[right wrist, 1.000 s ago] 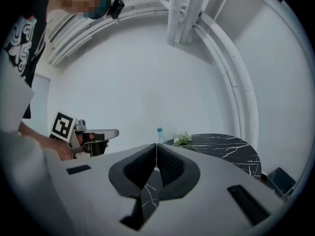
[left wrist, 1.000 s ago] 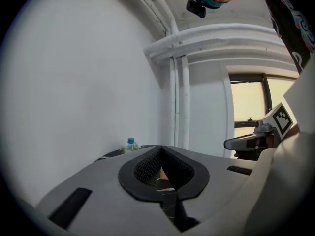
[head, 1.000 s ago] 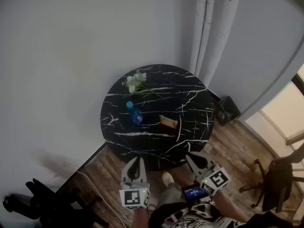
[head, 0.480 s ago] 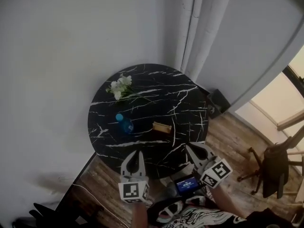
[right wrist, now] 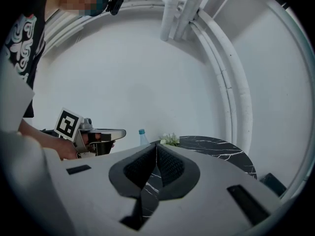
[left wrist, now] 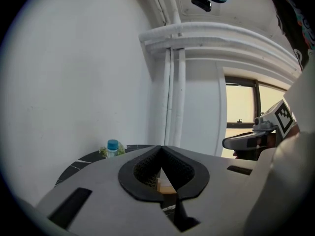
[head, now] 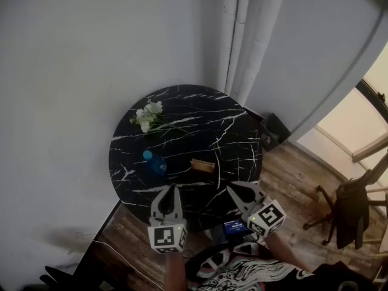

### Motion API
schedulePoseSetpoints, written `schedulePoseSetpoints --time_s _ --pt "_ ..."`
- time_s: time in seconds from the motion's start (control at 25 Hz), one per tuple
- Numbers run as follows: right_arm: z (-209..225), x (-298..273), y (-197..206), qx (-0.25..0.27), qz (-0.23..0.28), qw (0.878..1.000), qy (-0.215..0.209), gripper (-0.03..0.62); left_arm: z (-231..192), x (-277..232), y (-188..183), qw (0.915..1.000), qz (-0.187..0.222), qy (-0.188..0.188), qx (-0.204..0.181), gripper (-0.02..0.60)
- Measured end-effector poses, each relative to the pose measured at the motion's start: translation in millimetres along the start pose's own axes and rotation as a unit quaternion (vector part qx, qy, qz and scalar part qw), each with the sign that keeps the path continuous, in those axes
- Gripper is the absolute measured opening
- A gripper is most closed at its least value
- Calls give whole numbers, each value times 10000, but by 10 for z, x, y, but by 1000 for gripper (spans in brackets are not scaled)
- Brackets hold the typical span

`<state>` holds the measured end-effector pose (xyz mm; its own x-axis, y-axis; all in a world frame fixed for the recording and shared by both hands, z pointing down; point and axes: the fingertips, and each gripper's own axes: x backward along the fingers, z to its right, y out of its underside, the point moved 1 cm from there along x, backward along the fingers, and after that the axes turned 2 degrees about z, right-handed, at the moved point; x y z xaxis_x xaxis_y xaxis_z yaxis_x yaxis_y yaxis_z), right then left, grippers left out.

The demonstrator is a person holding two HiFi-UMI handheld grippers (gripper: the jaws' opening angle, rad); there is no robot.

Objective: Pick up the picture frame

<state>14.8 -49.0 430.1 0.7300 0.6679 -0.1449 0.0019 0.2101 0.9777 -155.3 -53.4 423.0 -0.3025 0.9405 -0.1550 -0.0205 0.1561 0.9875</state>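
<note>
Left tongs (head: 169, 190), right tongs (head: 234, 190) closed; picture frame (head: 203, 165) ahead between them

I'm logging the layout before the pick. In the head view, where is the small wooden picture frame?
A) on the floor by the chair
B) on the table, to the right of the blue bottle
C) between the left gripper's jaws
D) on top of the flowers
B: the picture frame lies flat on the black table, right of the blue bottle, with the flowers farther back.
</note>
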Motion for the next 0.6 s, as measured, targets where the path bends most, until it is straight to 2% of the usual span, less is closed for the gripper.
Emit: schedulePoseSetpoints --time_s 0.28,0.44,0.6 --pt "223 -138 105 8 -163 9999 53 18 -3 -227 94 9999 -101 97 69 14" --pt "405 -229 243 -33 -431 9990 145 20 -71 -348 245 9995 -260 33 194 14" --pt "594 -344 402 16 -748 9970 189 20 -120 -544 427 9985 -494 138 181 14"
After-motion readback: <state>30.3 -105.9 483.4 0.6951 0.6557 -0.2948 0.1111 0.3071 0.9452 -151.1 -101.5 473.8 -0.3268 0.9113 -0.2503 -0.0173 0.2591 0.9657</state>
